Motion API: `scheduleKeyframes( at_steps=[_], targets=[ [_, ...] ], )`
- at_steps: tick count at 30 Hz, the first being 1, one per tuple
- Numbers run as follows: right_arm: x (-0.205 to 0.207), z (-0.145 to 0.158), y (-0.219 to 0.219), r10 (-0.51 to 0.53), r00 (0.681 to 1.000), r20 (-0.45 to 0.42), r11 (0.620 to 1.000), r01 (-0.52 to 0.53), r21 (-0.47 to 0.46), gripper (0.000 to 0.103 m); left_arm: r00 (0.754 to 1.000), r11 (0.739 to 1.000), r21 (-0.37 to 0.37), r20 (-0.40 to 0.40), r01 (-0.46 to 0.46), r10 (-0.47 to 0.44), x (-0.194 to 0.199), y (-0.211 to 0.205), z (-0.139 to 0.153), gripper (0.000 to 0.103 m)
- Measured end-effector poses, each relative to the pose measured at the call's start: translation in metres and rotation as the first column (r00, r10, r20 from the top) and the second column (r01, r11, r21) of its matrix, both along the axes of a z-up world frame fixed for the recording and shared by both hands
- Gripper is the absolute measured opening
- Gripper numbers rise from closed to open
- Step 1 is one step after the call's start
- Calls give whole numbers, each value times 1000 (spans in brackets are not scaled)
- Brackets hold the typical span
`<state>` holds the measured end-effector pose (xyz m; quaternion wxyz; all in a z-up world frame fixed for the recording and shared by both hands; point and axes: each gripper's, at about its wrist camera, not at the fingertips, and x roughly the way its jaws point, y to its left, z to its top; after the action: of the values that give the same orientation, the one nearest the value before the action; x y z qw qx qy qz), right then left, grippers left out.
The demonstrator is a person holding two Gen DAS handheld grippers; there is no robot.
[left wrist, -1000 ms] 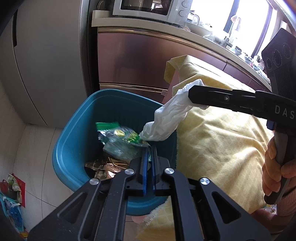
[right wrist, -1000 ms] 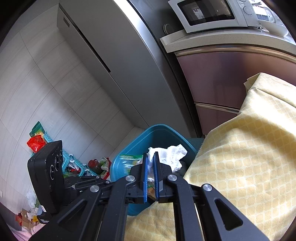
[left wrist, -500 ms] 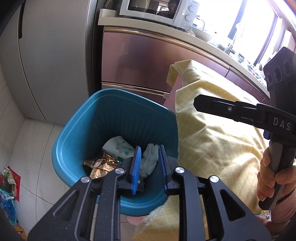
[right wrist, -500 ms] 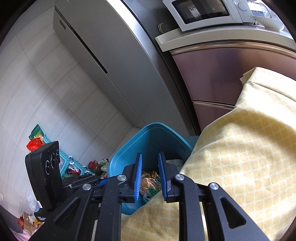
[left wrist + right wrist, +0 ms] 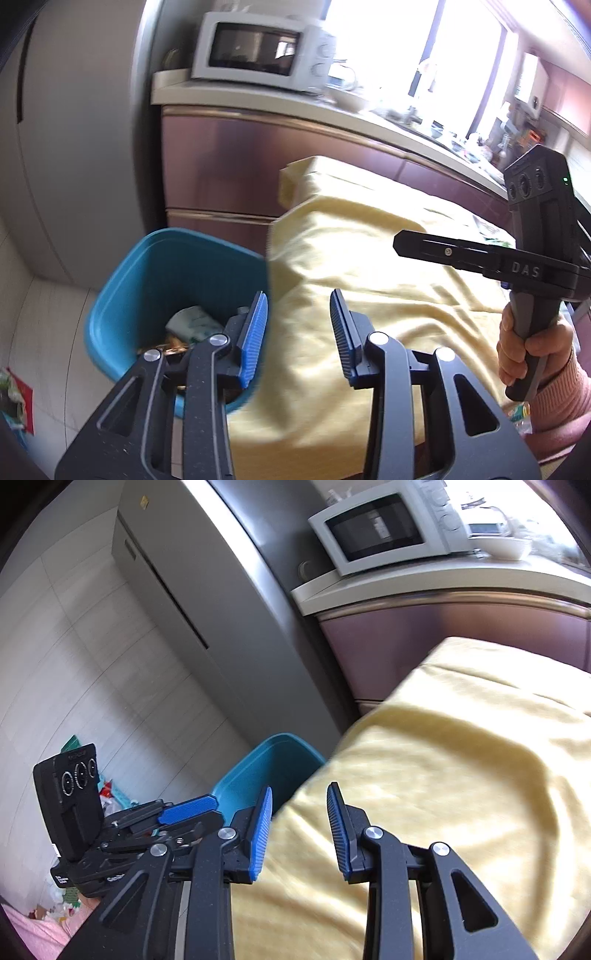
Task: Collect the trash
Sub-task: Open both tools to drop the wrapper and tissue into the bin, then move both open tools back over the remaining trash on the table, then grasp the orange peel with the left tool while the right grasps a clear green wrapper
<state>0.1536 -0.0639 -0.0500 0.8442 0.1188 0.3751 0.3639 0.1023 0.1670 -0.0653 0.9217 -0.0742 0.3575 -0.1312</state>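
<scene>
A blue bin stands on the floor against the corner of a table under a yellow cloth. Inside it lie a white crumpled wrapper and some golden wrappers. My left gripper hovers over the bin's rim and the cloth edge; its jaws are opening with nothing between them. My right gripper is above the cloth beside the bin, jaws also opening and empty. In the left wrist view a hand holds the right gripper side-on.
A grey fridge stands behind the bin. Beside it are brown cabinets under a counter with a white microwave. Bags and litter lie on the tiled floor at the left.
Both grippers have let go of their trash, a green wrapper and a white tissue, which now lie in the bin. Both have opened and drawn back from the bin over the yellow cloth.
</scene>
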Motion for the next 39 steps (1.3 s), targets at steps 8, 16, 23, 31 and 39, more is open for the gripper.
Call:
scheduleKeyframes(
  at_steps=[8,16,23,31,39],
  targets=[
    [-27,8,-115,-231,972,31,972,232,-22,30,976,976,1,25,216,-216,4,-94,12,37],
    [-49,10,-228,-474,879,56,879,476,-28,30,918,918,-18,-6,397,-397,19,-202,6,37],
    [-45,5,-303,-597,800,61,799,600,-40,30,859,862,-29,-72,507,-507,49,-294,-3,37],
    [-16,-19,-338,-615,788,-1,787,614,-66,30,820,833,-72,-152,549,-553,79,-359,-14,37],
    [1,-36,-339,-598,800,-48,801,595,-68,30,806,832,-78,-214,549,-552,103,-397,-26,41]
  ],
)
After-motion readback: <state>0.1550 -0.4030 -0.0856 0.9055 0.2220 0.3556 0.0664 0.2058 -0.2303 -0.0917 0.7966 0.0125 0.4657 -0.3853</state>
